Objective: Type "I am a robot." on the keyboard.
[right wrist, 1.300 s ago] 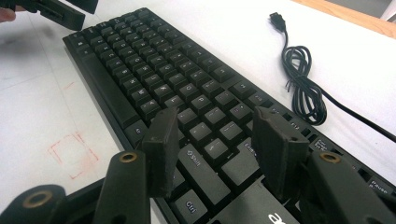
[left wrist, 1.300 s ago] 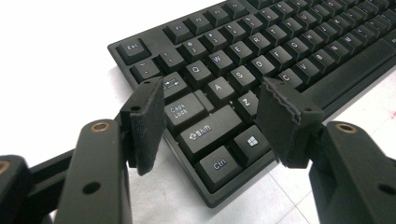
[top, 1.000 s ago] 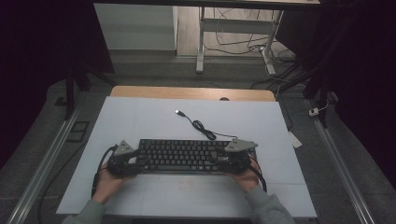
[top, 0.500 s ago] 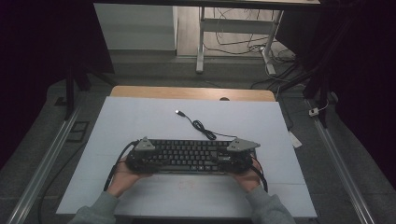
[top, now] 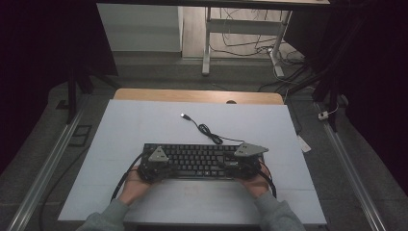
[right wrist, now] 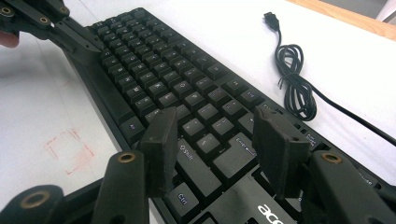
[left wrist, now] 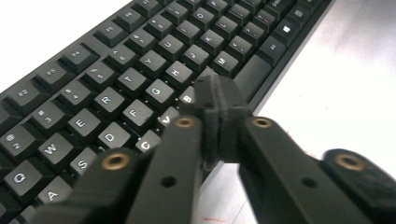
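Keyboard (top: 195,160) sits near-centre on the table (top: 144,120), cable loose. Left gripper (left wrist: 219,100) just clenched empty above the bottom letter row; right gripper (right wrist: 217,140) hangs released over the right end. No key visibly pressed, so typing looks barely started.

Left gripper (left wrist: 219,100) hides part of black keyboard (left wrist: 140,79) bottom key row and near edge; keyboard cut off by frame at left and top. Right gripper (right wrist: 215,140) covers keys behind its jaws; keyboard's right end cut by lower edge. Black coiled cable (right wrist: 294,88) runs out at right edge. High view: key legends too small to read; both forearms cut by bottom edge.
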A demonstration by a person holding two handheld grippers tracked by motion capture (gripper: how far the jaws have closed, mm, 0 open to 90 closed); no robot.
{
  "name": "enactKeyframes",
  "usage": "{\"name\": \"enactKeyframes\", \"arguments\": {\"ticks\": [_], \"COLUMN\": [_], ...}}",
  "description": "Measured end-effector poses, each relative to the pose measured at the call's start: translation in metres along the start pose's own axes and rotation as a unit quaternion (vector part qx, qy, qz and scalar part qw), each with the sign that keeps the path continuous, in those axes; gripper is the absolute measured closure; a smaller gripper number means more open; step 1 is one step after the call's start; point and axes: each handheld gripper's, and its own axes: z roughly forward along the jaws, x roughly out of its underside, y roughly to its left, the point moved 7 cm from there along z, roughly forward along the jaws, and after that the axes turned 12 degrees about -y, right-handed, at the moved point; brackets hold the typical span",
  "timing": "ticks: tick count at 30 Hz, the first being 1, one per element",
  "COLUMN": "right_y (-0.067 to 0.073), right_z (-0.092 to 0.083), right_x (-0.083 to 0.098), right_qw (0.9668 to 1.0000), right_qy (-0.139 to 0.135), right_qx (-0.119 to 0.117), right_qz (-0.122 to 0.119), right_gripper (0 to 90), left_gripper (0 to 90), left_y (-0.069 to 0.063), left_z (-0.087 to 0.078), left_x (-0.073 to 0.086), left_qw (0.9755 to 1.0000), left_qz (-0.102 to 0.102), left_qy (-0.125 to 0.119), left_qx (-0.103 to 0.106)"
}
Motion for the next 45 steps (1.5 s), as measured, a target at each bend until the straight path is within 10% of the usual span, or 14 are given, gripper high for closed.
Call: {"name": "enactKeyframes", "arguments": {"ticks": [29, 45], "right_y": [-0.001, -0.001], "right_z": [0.002, 0.0], "right_x": [0.003, 0.002], "right_qw": [0.9999, 1.0], "right_qy": [0.009, 0.008], "right_qx": [0.001, 0.003], "right_qz": [-0.006, -0.002], "right_gripper": [50.0, 49.6], "left_gripper": [88.8, 86.6], "left_y": [-0.001, 0.016], "left_z": [0.013, -0.027], "left_x": [0.007, -0.008], "left_qw": [0.9996, 0.9972], "left_qz": [0.005, -0.023], "left_qy": [0.022, -0.054], "left_qx": [-0.015, -0.046]}}
